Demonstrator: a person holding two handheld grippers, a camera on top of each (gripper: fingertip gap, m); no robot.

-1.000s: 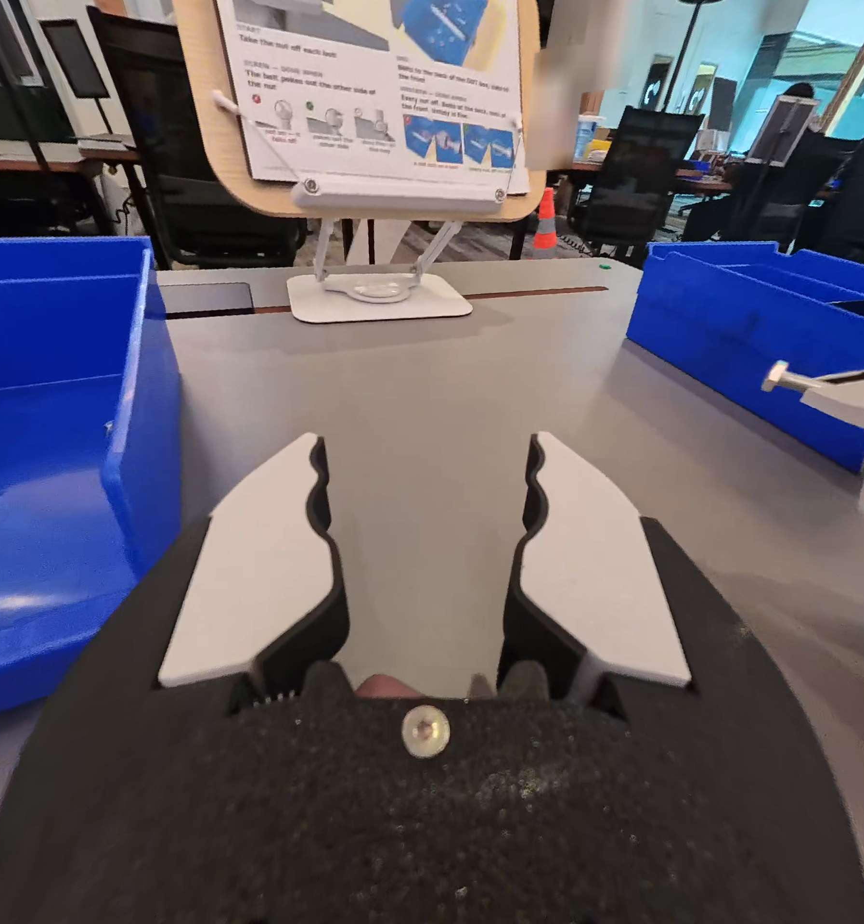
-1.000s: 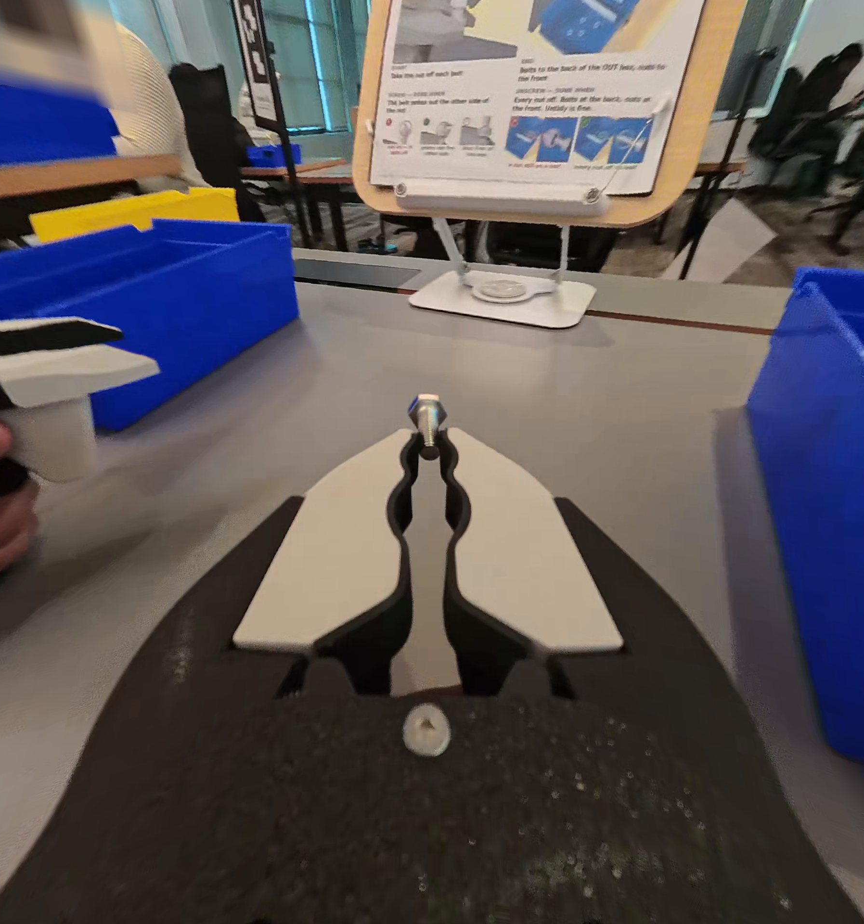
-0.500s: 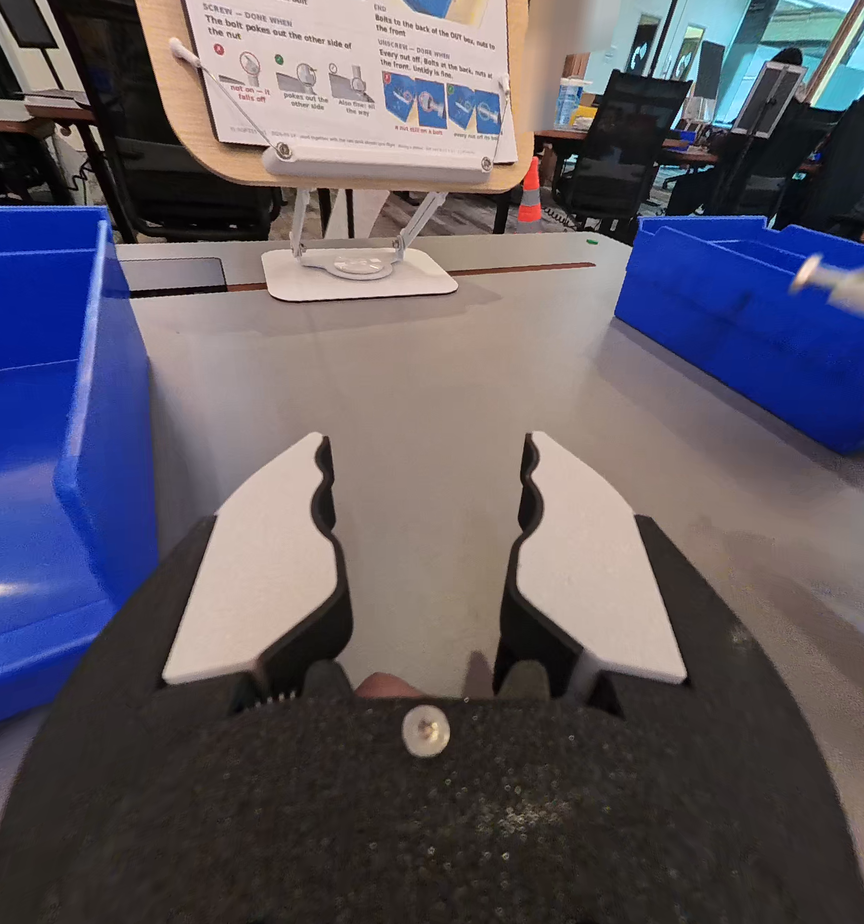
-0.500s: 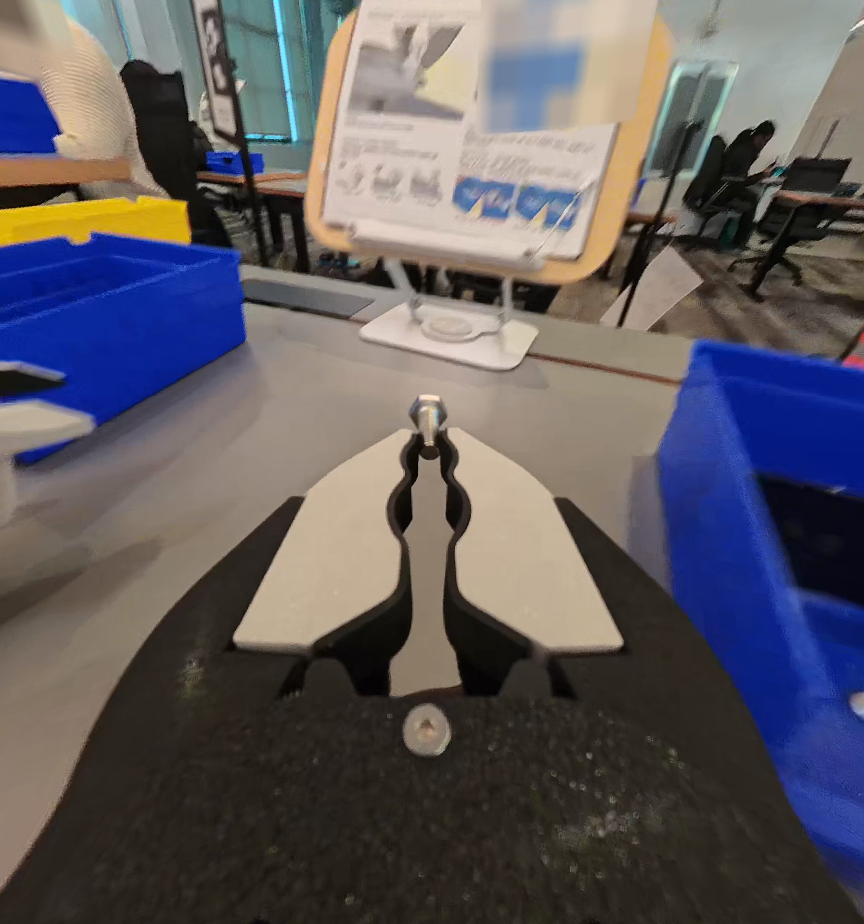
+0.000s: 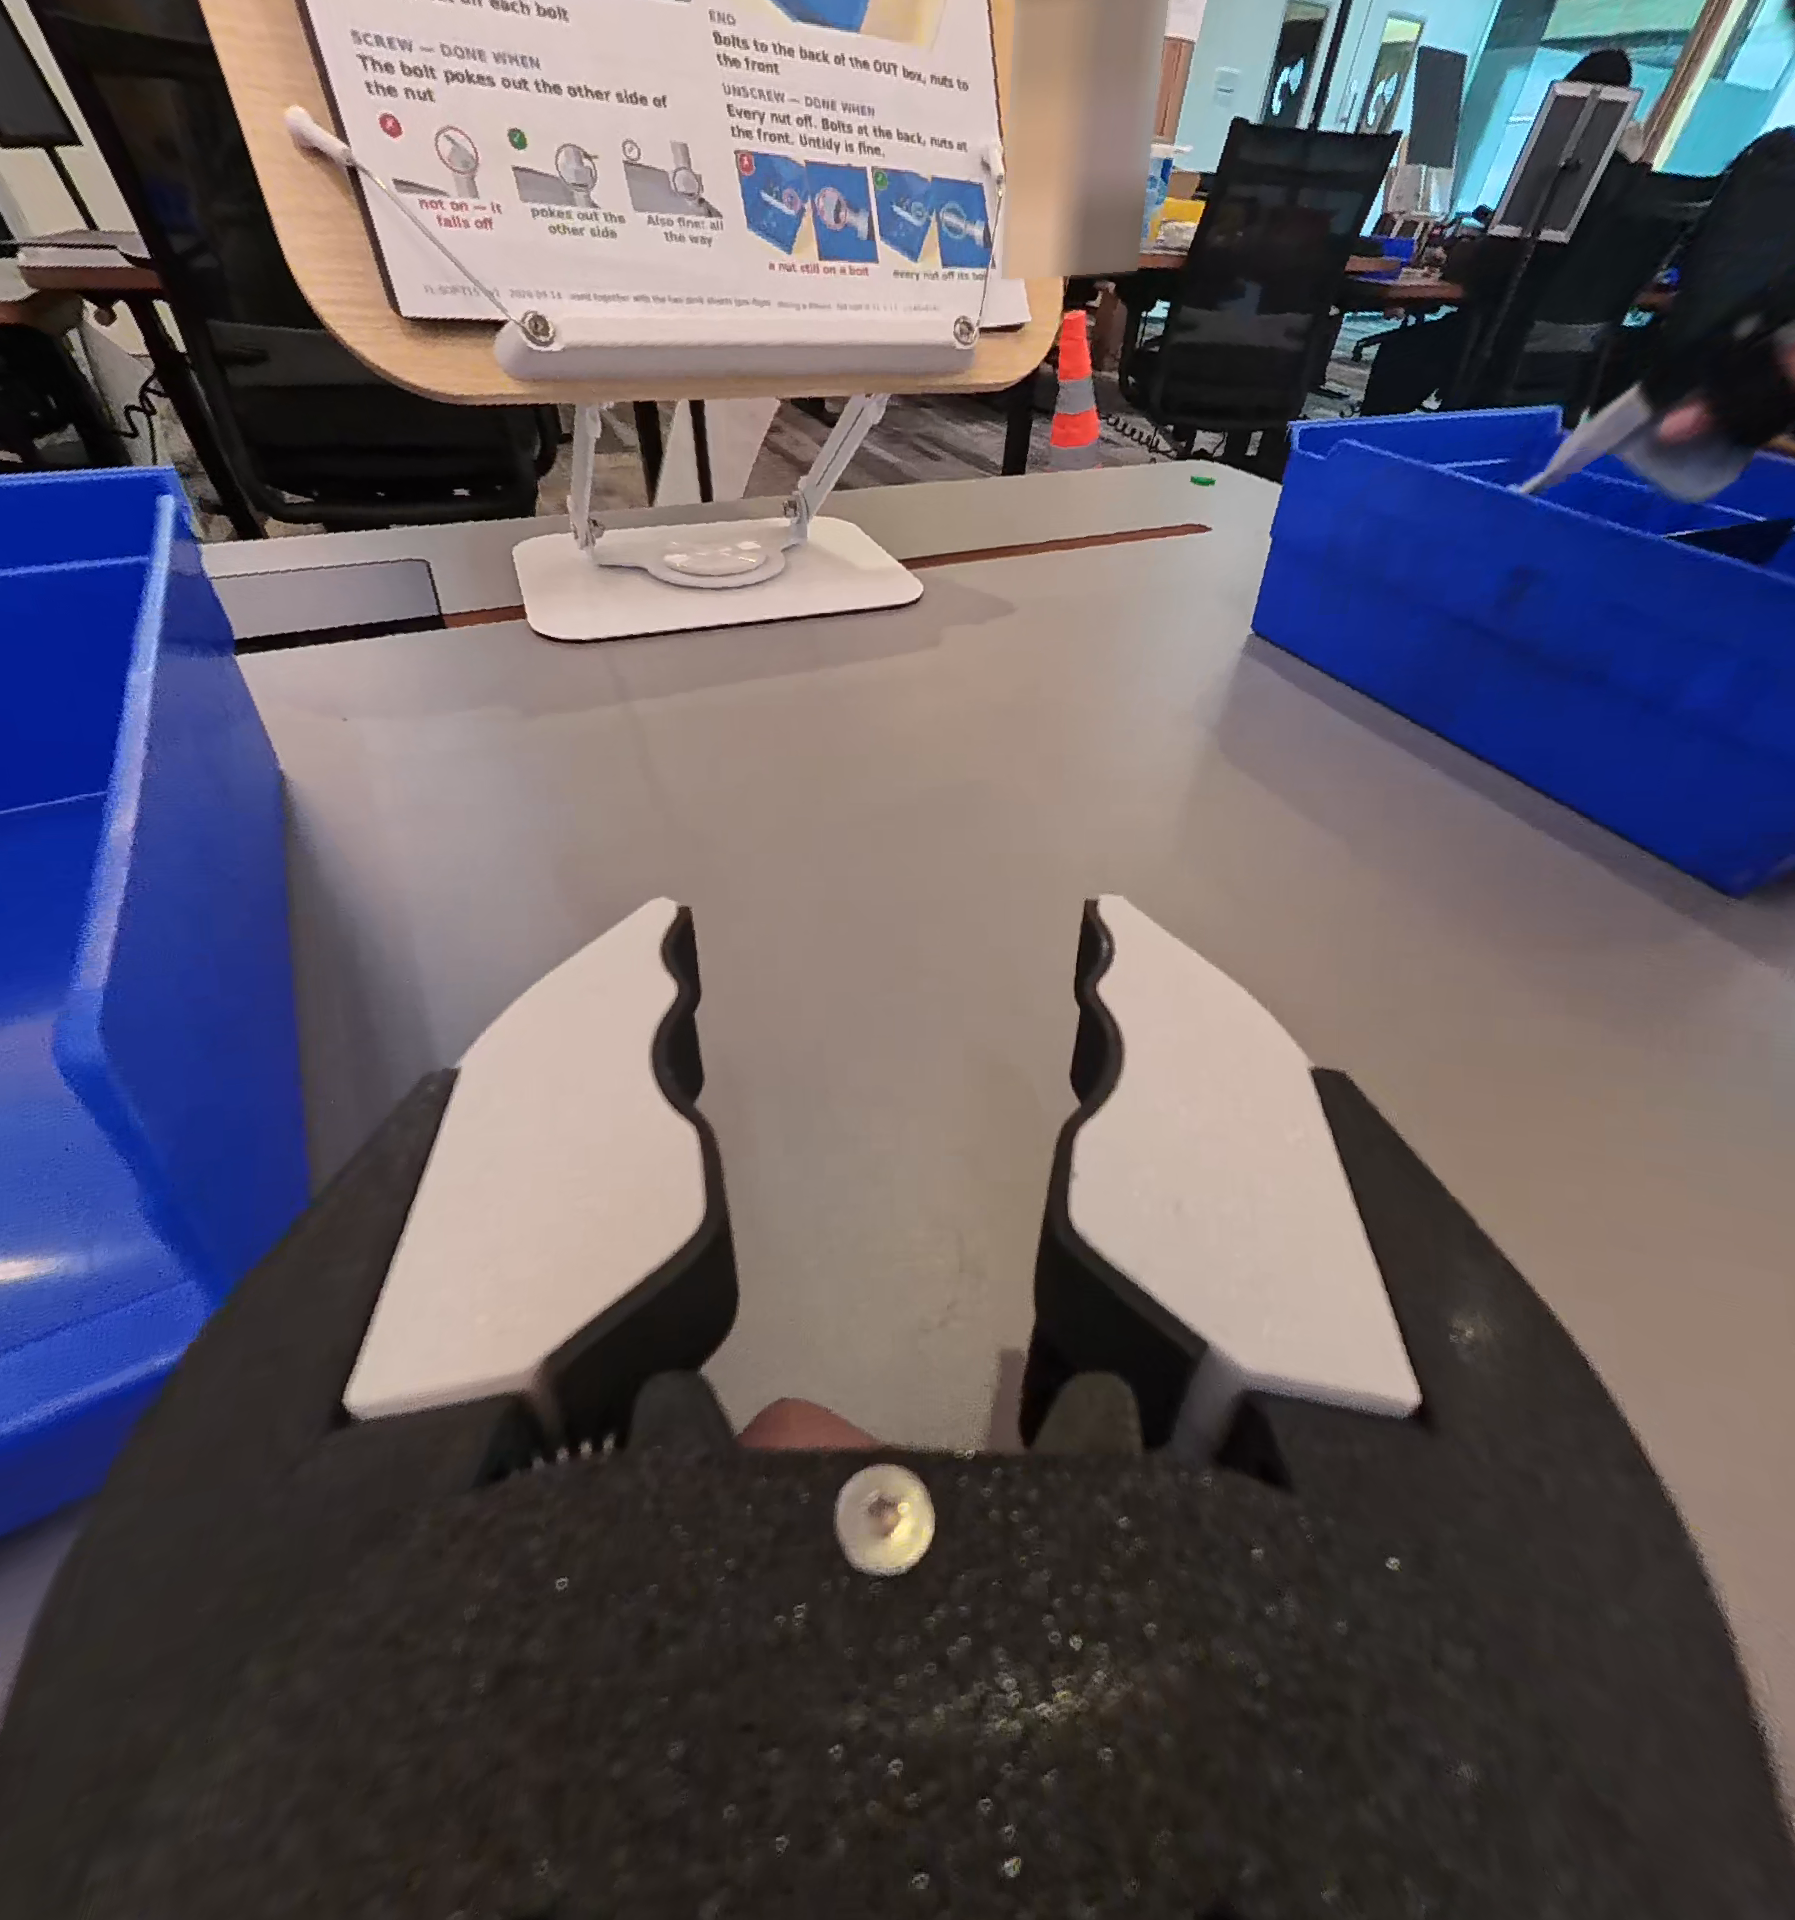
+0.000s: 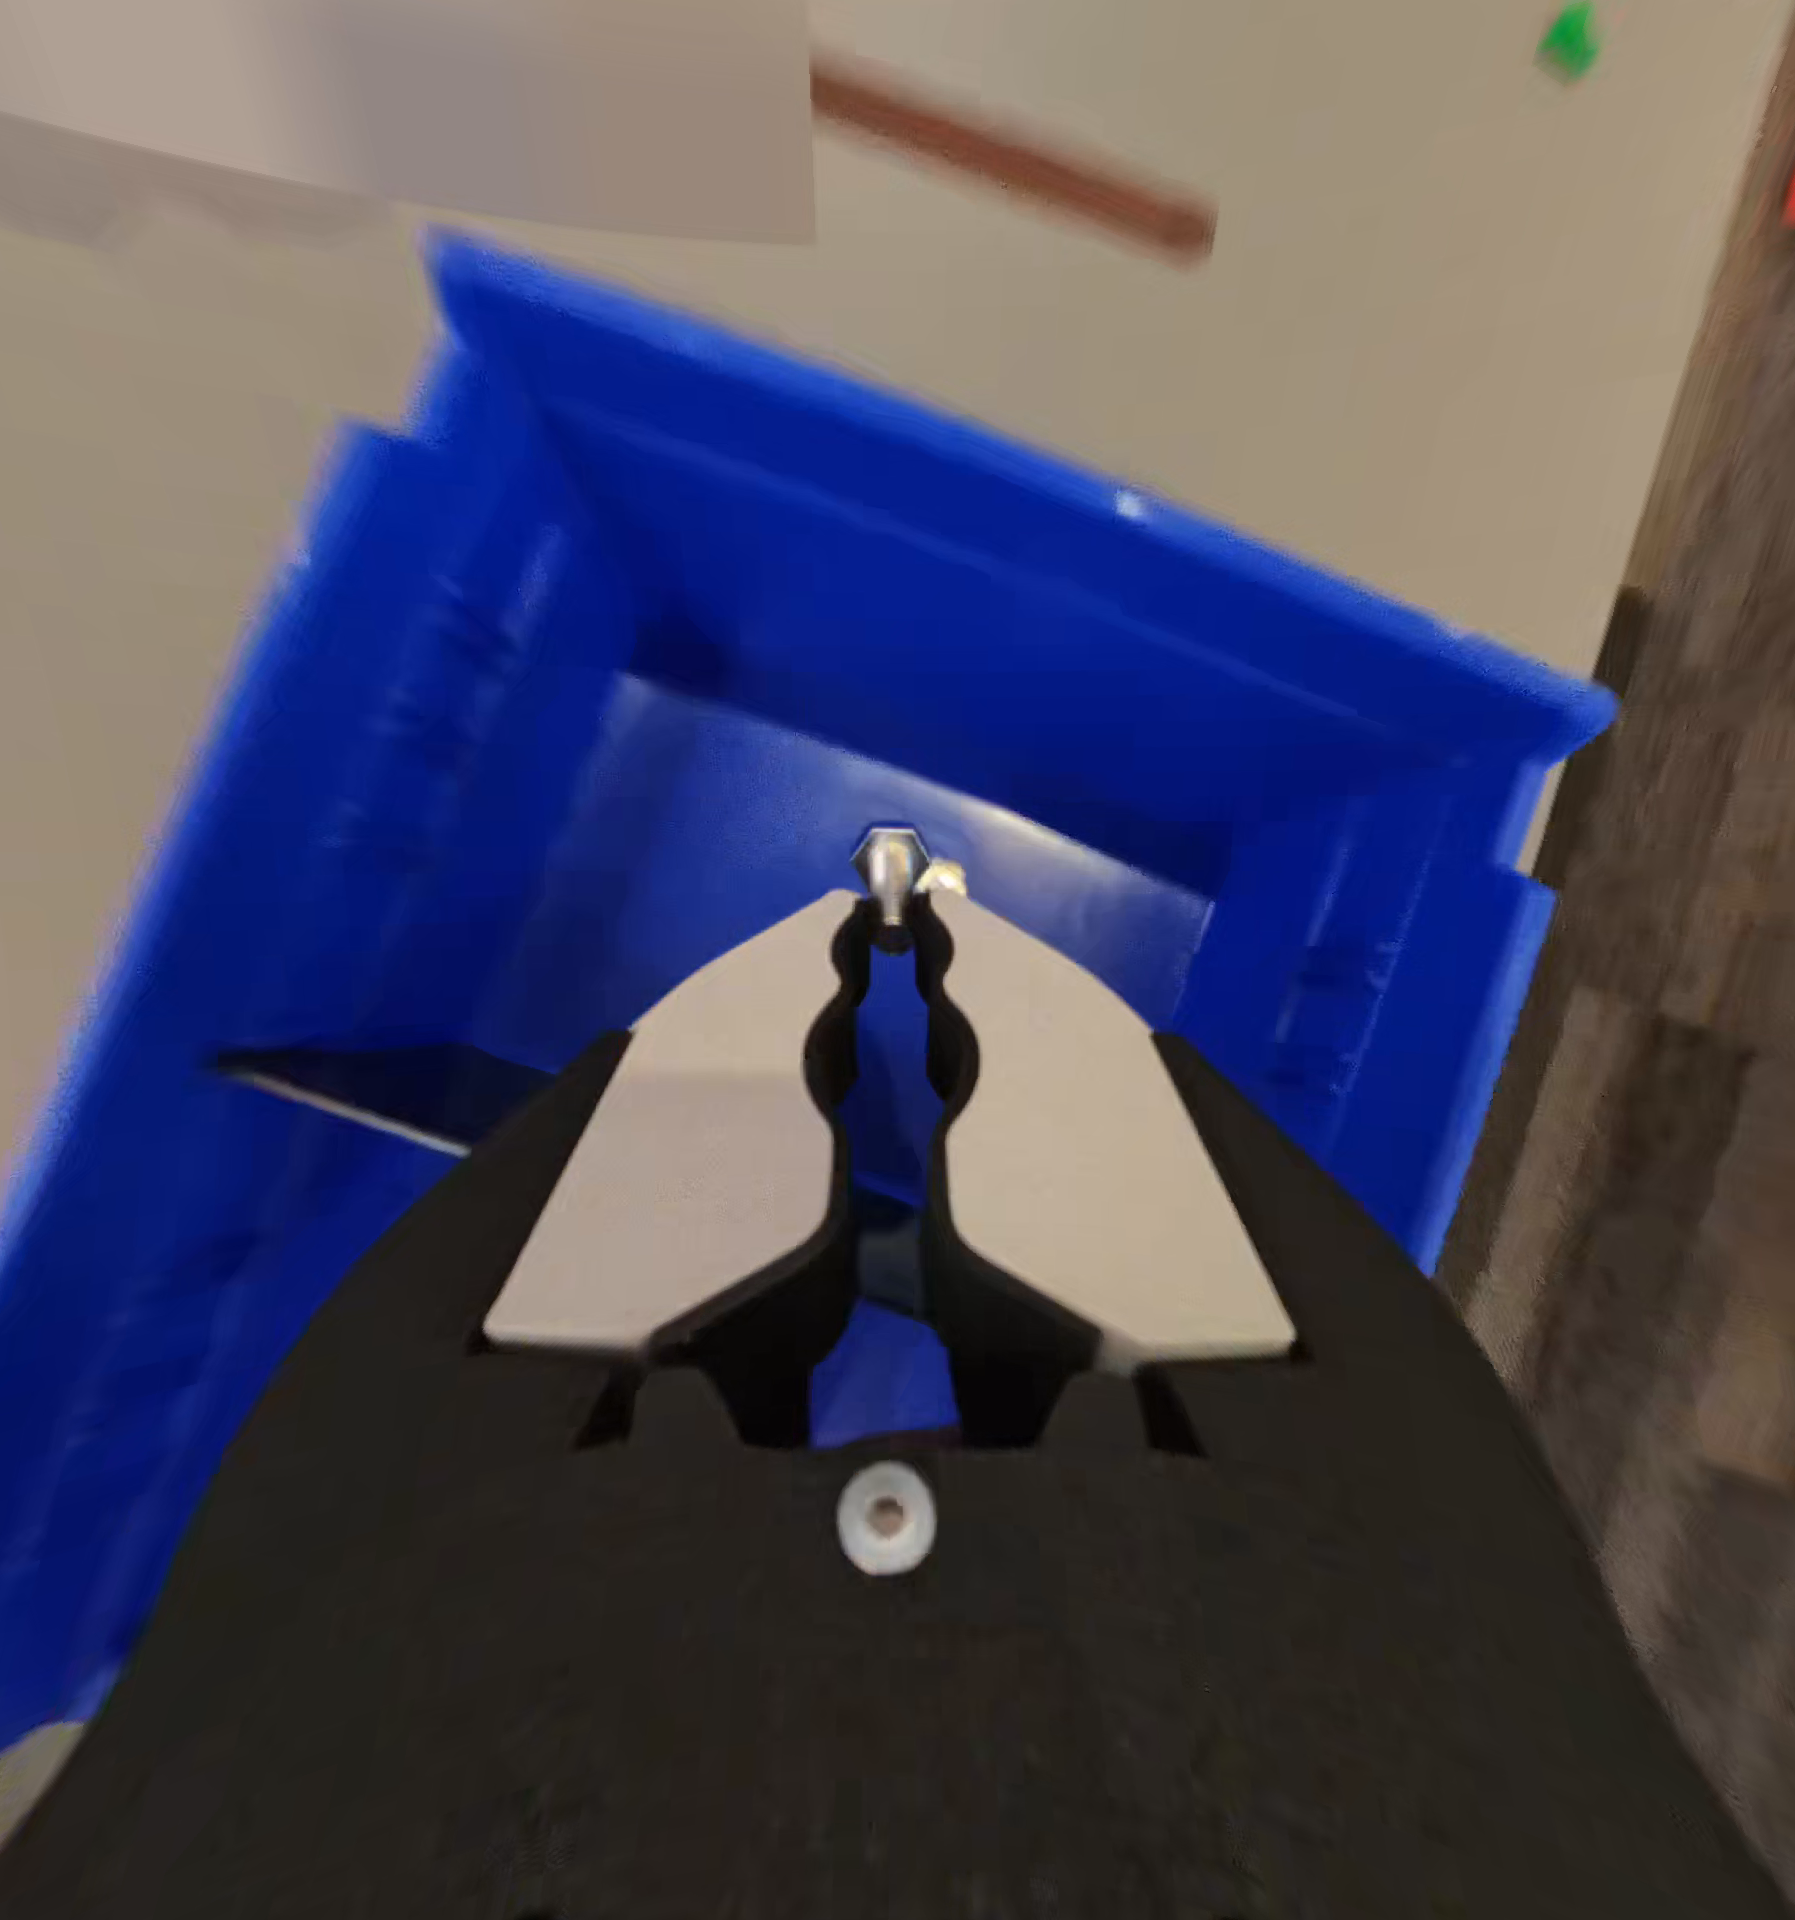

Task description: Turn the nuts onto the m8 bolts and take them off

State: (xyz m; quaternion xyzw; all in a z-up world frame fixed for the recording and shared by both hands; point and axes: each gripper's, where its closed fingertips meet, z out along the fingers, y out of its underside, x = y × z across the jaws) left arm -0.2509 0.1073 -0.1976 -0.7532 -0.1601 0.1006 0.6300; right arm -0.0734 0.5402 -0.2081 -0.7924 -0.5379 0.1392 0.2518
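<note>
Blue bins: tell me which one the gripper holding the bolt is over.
The blue bin on the right. The right gripper hangs above its interior, shut on the bolt; the left blue bin sits beside the open, empty left gripper.

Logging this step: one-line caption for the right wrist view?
Right tongs shut on a silver hex-head steel bolt, poised above the blue plastic bin.

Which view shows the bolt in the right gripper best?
The right wrist view: the bolt sits pinched at the right gripper tips, over the blue bin. The left wrist view shows only that gripper, blurred, far right; no bolt is discernible.
</note>
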